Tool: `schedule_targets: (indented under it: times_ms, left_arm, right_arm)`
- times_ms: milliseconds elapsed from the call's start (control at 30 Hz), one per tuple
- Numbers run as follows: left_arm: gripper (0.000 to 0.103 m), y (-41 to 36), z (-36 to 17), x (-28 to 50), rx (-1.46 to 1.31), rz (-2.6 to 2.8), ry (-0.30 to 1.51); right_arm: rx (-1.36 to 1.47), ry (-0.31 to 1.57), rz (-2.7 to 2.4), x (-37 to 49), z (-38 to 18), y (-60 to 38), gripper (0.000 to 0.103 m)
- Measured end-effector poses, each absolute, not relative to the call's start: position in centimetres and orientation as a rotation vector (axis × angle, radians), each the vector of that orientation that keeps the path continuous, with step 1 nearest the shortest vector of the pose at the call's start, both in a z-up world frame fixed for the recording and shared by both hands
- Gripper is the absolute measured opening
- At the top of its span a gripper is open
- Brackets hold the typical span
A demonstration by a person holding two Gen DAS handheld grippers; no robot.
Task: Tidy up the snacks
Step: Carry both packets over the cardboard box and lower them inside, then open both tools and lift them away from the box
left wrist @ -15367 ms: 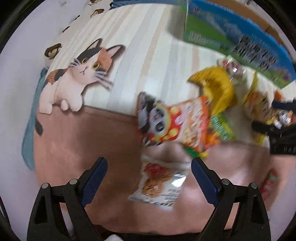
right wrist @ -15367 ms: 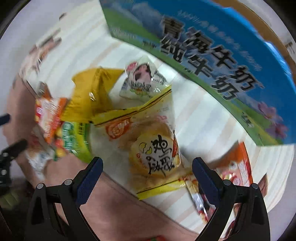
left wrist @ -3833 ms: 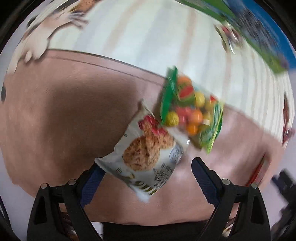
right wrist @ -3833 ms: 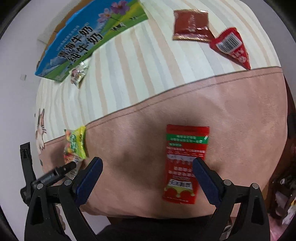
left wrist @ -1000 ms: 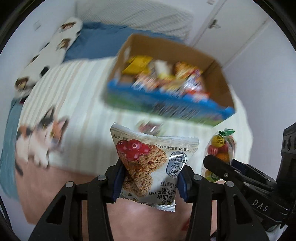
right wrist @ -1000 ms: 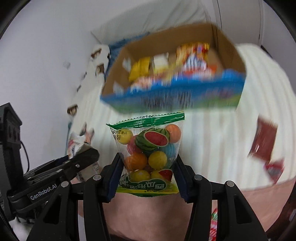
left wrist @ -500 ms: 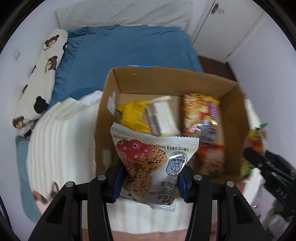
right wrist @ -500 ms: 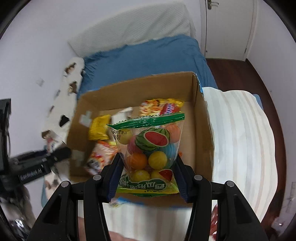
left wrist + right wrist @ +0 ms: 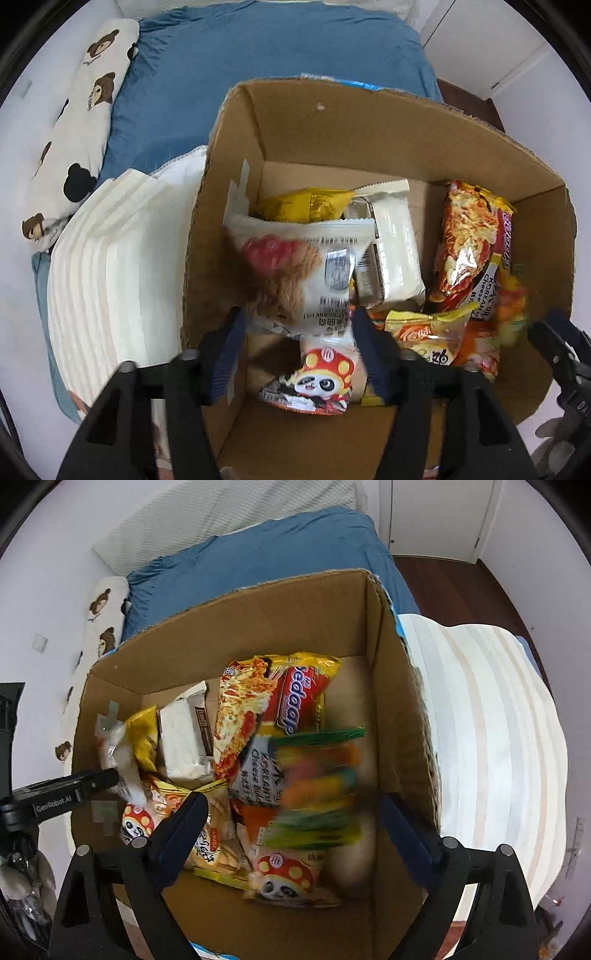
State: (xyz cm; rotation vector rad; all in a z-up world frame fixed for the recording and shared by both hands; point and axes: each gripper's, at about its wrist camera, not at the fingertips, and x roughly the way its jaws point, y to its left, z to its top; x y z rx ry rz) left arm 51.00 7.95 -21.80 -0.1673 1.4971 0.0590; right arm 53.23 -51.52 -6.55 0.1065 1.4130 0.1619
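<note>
Release step over the brown cardboard box (image 9: 402,686): the left gripper (image 9: 297,334) and right gripper (image 9: 291,816) stand released, with the white oat-cookie packet (image 9: 299,269) and green-topped fruit-candy bag (image 9: 317,782) blurred mid-drop, so the next move likely calls for a clear withdrawal toward any remaining snacks.

One cardboard box (image 9: 369,122), open-topped, on the bed. Inside, counted by kind:

One oat-cookie packet (image 9: 303,266) with red berries, blurred, at the box's left wall. One fruit-candy bag (image 9: 317,775) with a green top strip, blurred, near the right wall. One noodle pack (image 9: 251,709), red and yellow, toward the far wall. One white wrapped bar (image 9: 183,738) beside it. One plain yellow bag (image 9: 303,205) at the far left corner. Two panda-print packets: one (image 9: 138,825) at the left wall, one (image 9: 288,878) near the front wall. One orange-and-yellow crisp bag (image 9: 210,834) between them.

Two tools: left (image 9: 297,341), right (image 9: 291,830).
</note>
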Motion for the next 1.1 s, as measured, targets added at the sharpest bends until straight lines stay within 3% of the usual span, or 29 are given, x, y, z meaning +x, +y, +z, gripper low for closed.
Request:
schedule_targets:
  times_ms: [33,67,100,567,1100]
  left_arm:
    - [0.084,7.9,-21.8,51.0,-0.162,0.058,1.492]
    - [0.093,7.8,-21.6,50.9,-0.155,0.054,1.486]
    - [0.094,7.6,-21.4,50.8,-0.155,0.048,1.476]
    - [0.094,4.9,-18.2,47.6,-0.18,0.028,1.372]
    - [0.094,4.5,-12.9,38.5,-0.139,0.087,1.127]
  right_arm:
    - [0.097,1.413,0.159,53.2,-6.6,-51.3,0.097]
    - [0.087,1.413,0.157,53.0,-6.7,-51.1,0.097]
    - [0.08,1.415,0.161,53.0,-6.8,-50.9,0.098]
    - [-0.003,1.384,0.153,50.5,-5.7,-49.4,0.1]
    - [-0.017,1.199,0.14,42.7,-0.1,-50.2,0.1]
